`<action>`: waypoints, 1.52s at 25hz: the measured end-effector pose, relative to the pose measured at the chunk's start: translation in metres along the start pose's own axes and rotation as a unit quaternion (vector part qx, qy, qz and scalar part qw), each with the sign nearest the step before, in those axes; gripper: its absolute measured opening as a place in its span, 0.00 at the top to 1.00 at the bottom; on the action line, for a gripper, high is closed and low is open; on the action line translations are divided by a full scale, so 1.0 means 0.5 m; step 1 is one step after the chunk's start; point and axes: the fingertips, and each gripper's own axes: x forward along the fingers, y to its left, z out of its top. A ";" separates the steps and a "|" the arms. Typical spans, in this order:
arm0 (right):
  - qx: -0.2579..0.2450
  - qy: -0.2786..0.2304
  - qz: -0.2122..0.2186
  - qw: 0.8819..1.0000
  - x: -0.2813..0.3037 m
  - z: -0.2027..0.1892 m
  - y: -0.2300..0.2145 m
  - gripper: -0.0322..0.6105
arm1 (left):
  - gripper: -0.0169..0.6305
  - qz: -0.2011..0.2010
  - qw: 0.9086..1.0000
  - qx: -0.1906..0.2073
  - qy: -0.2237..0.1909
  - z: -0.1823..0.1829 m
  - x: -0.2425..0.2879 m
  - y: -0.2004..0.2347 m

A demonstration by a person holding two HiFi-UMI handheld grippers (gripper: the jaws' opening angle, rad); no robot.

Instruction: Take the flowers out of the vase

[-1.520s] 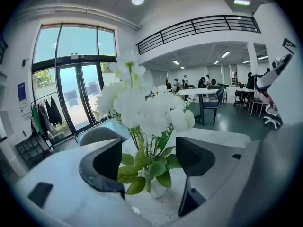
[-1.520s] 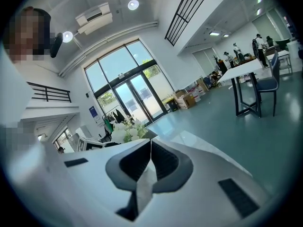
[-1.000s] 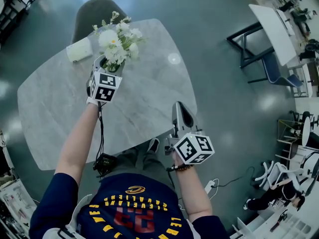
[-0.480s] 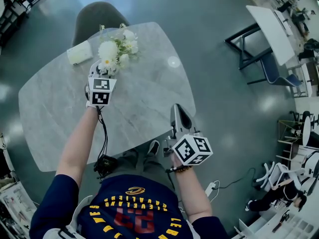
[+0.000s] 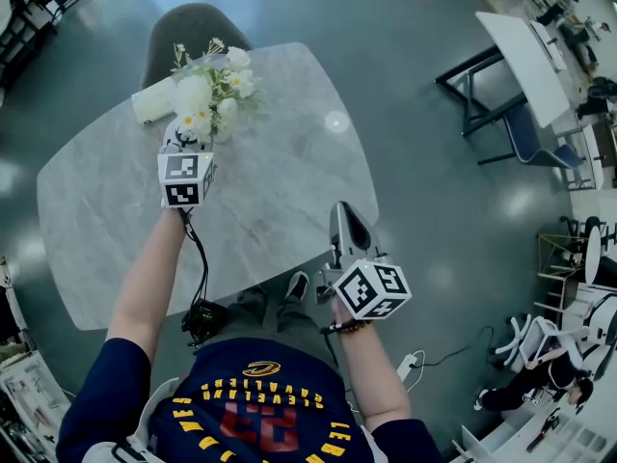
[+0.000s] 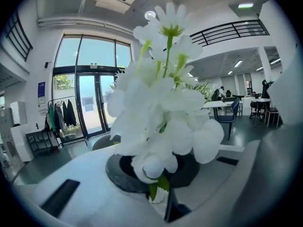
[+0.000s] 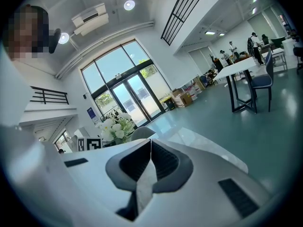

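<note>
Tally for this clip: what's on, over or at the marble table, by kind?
Grippers: 2, the left gripper just closed on the flower bunch, the right gripper shut and empty
Flower bunches: 1
White cylinder lying on the table: 1
Chair: 1
Total: 5

Left gripper (image 5: 181,135): arm stretched forward, jaws just closed, gripping the stems of the white flower bunch (image 5: 207,90).
Right gripper (image 5: 347,210): close to body, jaws together, empty.
</note>
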 end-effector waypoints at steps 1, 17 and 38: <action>0.001 0.001 0.000 1.000 0.000 -0.001 0.003 0.94 | 0.89 0.001 1.000 -0.003 -0.003 0.005 -0.003 0.007; -0.001 0.004 0.010 1.000 -0.030 0.010 0.004 0.94 | 0.89 0.029 0.996 -0.054 -0.063 0.097 -0.071 0.048; 0.006 -0.002 0.029 1.000 -0.044 0.013 0.042 0.94 | 0.89 0.036 0.976 -0.157 -0.148 0.207 -0.246 0.140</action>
